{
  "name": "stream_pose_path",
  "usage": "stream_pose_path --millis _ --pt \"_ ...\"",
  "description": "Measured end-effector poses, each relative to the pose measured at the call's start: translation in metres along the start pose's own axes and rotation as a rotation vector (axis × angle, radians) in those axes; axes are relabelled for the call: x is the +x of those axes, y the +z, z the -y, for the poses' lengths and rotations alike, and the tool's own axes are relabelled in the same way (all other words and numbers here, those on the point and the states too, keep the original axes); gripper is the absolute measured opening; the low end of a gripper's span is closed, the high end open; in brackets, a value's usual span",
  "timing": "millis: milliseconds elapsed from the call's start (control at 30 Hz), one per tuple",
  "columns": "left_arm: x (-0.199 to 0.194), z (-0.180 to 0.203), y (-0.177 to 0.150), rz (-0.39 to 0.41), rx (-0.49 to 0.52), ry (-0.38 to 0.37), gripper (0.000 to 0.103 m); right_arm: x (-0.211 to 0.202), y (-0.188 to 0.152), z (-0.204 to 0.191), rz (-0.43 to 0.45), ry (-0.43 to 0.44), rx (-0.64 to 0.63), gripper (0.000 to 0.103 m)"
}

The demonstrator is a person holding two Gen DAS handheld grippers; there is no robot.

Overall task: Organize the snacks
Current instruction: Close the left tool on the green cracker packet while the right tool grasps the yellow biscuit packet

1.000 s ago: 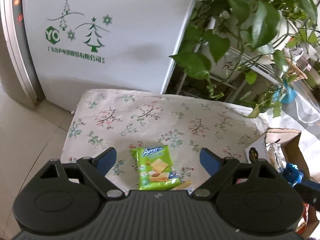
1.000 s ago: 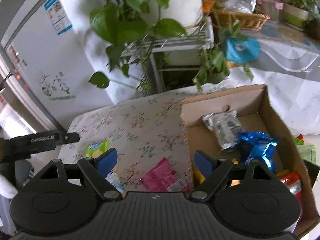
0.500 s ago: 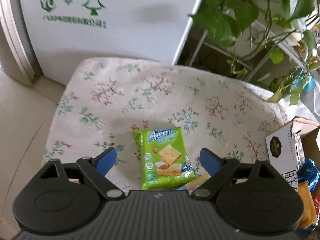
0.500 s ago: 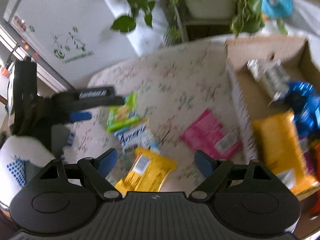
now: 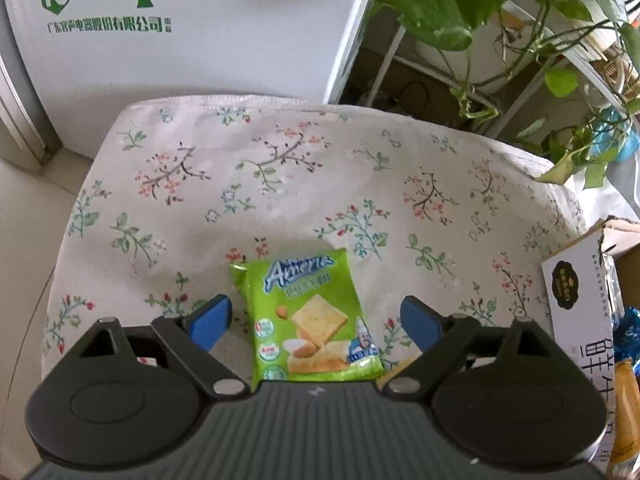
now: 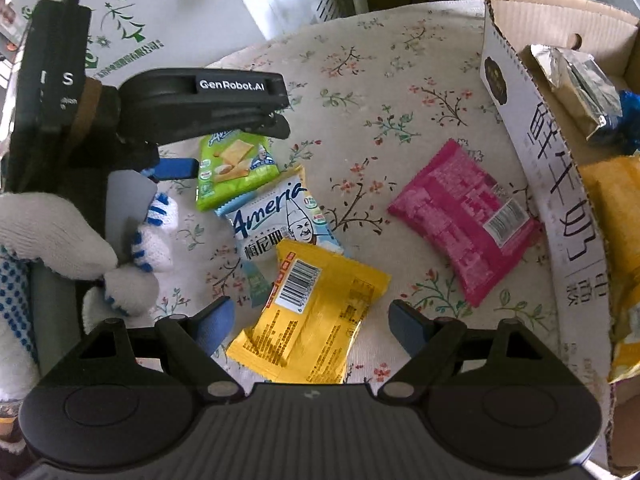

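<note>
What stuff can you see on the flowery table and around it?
green snack pack: 1, green, on flowery cloth, between left gripper's fingers
white snack pack: 1, white-blue, under green and yellow packs
yellow snack pack: 1, yellow, between right gripper's fingers
pink snack pack: 1, pink, beside box
cardboard box: 1, brown-white, right side, snacks inside
plants: green, behind table
gloved hand: 1, white-blue
left gripper: open
right gripper: open

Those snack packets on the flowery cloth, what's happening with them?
A person is tidying them into the cardboard box. The left gripper hangs open over the green packet, and the right gripper hangs open over the yellow packet. Neither is gripped yet. A pink packet and a blue-and-white packet wait.
</note>
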State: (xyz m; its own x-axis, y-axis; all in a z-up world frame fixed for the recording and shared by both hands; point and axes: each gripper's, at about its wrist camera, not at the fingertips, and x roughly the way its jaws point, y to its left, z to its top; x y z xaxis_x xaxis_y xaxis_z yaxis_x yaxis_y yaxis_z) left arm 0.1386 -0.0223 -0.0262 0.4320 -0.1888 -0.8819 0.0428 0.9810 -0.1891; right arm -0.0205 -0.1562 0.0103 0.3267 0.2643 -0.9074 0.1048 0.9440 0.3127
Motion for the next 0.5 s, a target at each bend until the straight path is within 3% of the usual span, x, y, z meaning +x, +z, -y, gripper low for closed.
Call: stream_pose_path --millis 133,233,300,367,500 --pt "0.001 -0.005 -0.003 0.015 0.033 0.076 0.091 0.007 -0.001 -0.007 0.001 -0.033 -0.027 0.087" --pt "-0.001 -0.01 -0.007 0.025 0.056 0.092 0.088 0.011 -0.002 -0.017 0.009 -0.058 -0.075 0.085" --pt "-0.003 -0.011 -0.009 0.032 0.077 0.083 0.085 0.014 -0.003 -0.025 0.013 -0.059 -0.107 0.082" --pt "-0.005 -0.015 -0.01 0.035 0.088 0.078 0.078 0.015 -0.005 -0.03 0.024 -0.068 -0.134 0.072" --pt "-0.01 -0.023 -0.011 0.043 0.081 0.055 0.069 0.018 -0.009 -0.036 0.038 -0.1 -0.194 0.066"
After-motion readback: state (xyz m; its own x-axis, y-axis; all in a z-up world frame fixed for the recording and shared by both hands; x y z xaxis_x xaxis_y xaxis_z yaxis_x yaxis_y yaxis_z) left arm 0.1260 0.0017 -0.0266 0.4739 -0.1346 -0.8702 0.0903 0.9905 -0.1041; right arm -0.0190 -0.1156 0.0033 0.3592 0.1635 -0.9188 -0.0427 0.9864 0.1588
